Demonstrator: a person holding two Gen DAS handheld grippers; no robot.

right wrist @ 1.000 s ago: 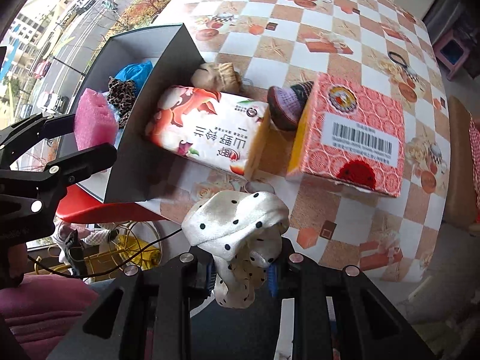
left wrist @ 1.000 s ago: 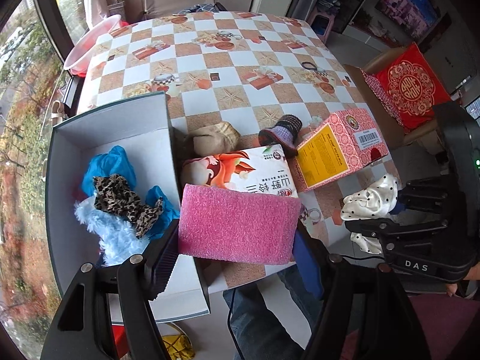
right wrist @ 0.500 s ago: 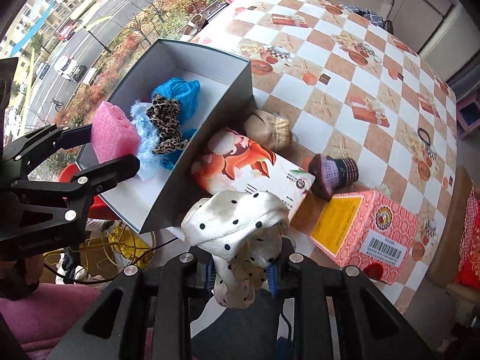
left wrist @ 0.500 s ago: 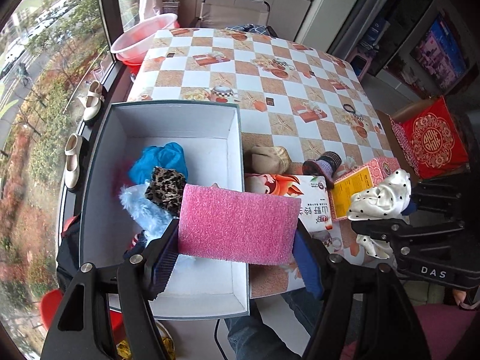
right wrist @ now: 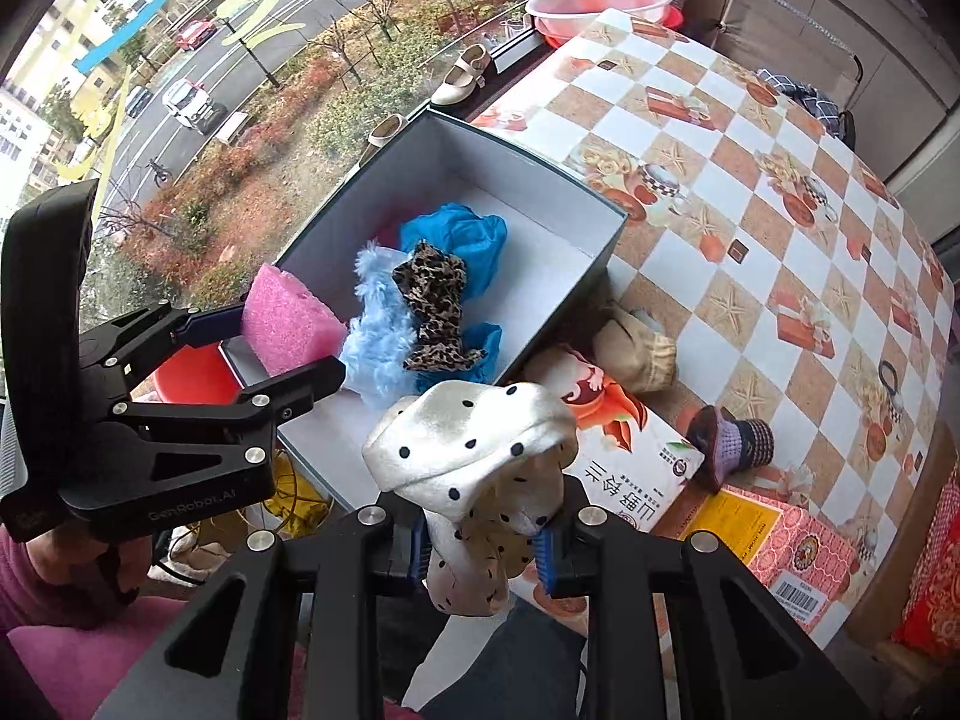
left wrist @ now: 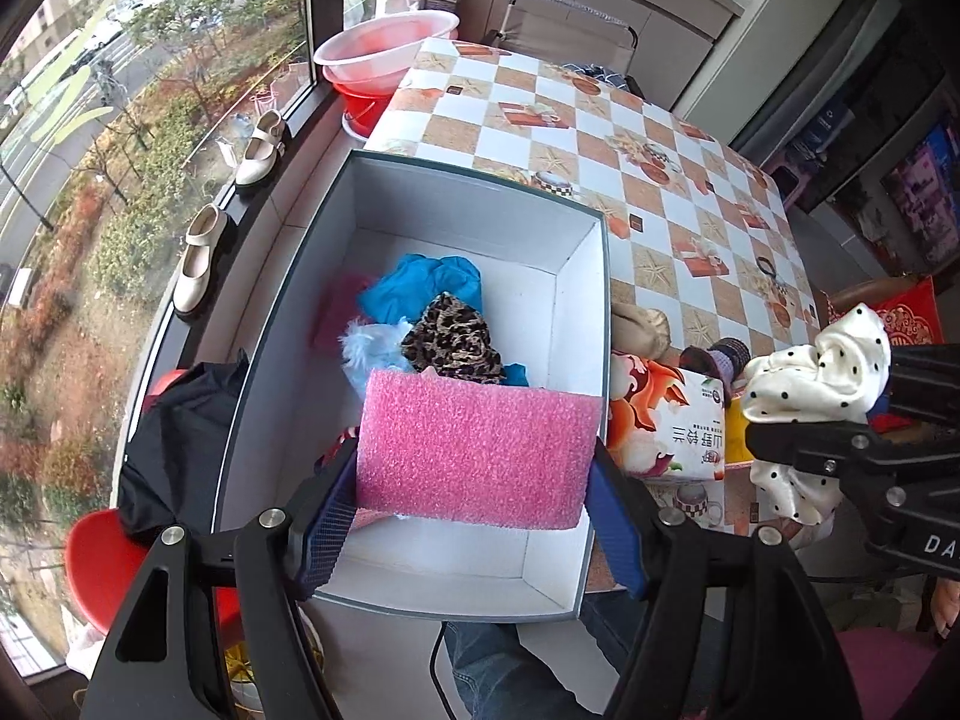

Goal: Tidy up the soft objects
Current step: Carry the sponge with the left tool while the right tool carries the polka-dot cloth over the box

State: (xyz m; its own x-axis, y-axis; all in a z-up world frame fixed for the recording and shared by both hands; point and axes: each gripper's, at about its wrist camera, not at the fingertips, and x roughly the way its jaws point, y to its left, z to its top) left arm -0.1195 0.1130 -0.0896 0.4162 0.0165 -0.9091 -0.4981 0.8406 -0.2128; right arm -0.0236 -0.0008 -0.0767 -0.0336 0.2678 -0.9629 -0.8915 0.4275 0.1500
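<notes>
Pink sponge [left wrist: 477, 447] now above box [left wrist: 420, 597].

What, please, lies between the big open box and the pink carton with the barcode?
In the right wrist view, the printed food carton lies between the open box and the pink carton, with a purple knitted piece beside it.

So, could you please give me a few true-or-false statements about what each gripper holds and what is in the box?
1. The left gripper holds a pink sponge. True.
2. The right gripper is empty. False: it is shut on a polka-dot cloth.
3. The grey box holds a leopard-print fabric. True.
4. The purple knitted piece lies inside the box. False: it lies on the table, beside the cartons.
</notes>
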